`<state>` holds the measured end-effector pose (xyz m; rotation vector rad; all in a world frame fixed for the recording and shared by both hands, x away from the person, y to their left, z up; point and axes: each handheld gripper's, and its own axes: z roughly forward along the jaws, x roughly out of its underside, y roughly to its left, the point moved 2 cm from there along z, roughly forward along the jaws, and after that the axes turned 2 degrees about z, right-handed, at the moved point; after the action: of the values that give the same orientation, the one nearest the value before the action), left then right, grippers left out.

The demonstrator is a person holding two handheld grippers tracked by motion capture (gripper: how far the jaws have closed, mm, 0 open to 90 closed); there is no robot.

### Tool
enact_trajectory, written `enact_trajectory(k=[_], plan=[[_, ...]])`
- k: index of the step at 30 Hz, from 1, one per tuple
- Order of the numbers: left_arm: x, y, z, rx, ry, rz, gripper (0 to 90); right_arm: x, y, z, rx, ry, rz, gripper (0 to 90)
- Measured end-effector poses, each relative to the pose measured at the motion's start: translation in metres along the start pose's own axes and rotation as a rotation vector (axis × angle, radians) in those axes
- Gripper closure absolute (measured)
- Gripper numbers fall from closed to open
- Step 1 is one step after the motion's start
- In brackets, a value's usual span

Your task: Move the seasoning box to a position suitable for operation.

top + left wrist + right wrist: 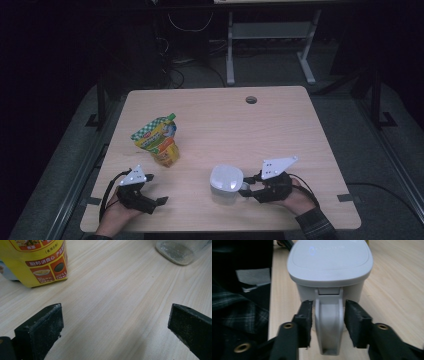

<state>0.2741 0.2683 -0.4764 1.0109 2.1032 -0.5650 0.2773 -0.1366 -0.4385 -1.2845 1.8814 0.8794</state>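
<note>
A clear jar with a white lid point(226, 178) stands near the table's front edge, right of centre. My right gripper point(247, 186) reaches it from the right. In the right gripper view its jaws point(328, 320) flank the jar's white handle point(329, 340) below the lid point(329, 260), with a thin gap on each side, so it is open. A yellow food pouch point(156, 137) with a green top stands at the left. My left gripper point(156, 189) rests in front of it, open wide with nothing between its jaws point(115, 325). Its view shows the pouch point(40, 262) and the jar's base point(178, 251).
The wooden table point(280, 130) has a round cable hole point(251, 99) at the back. A white desk frame point(270, 45) stands on the floor behind. A plaid sleeve point(239, 312) lies left of the jar in the right gripper view.
</note>
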Motion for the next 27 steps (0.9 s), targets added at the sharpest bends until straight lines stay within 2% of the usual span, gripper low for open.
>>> enact_trajectory(k=[7,12,17,18,19,22,25,27], plan=[[-0.001,-0.001,-0.002,0.012,-0.002,0.001,2.4,0.007,0.004,-0.014,0.044,-0.019,0.024,47.6],[-0.001,-0.003,-0.001,0.017,0.000,0.003,2.5,0.015,0.008,-0.022,0.090,-0.012,0.051,46.8],[-0.002,-0.004,-0.002,0.018,0.000,-0.005,2.5,0.022,0.009,-0.028,0.119,-0.018,0.071,55.7],[-0.002,-0.004,-0.002,0.020,0.000,0.000,2.6,0.025,0.012,-0.032,0.126,-0.025,0.079,63.0],[-0.002,-0.005,-0.001,0.020,-0.003,-0.005,2.6,0.026,0.014,-0.032,0.128,-0.030,0.080,66.1],[-0.002,-0.006,-0.001,0.020,0.002,0.003,3.6,0.029,0.022,-0.033,0.114,-0.037,0.078,81.2],[-0.003,-0.006,0.000,0.023,0.006,0.007,3.7,0.031,0.030,-0.028,0.096,-0.036,0.067,89.1],[-0.003,-0.006,0.000,0.023,0.004,0.006,3.8,0.031,0.031,-0.026,0.092,-0.034,0.060,89.6]])
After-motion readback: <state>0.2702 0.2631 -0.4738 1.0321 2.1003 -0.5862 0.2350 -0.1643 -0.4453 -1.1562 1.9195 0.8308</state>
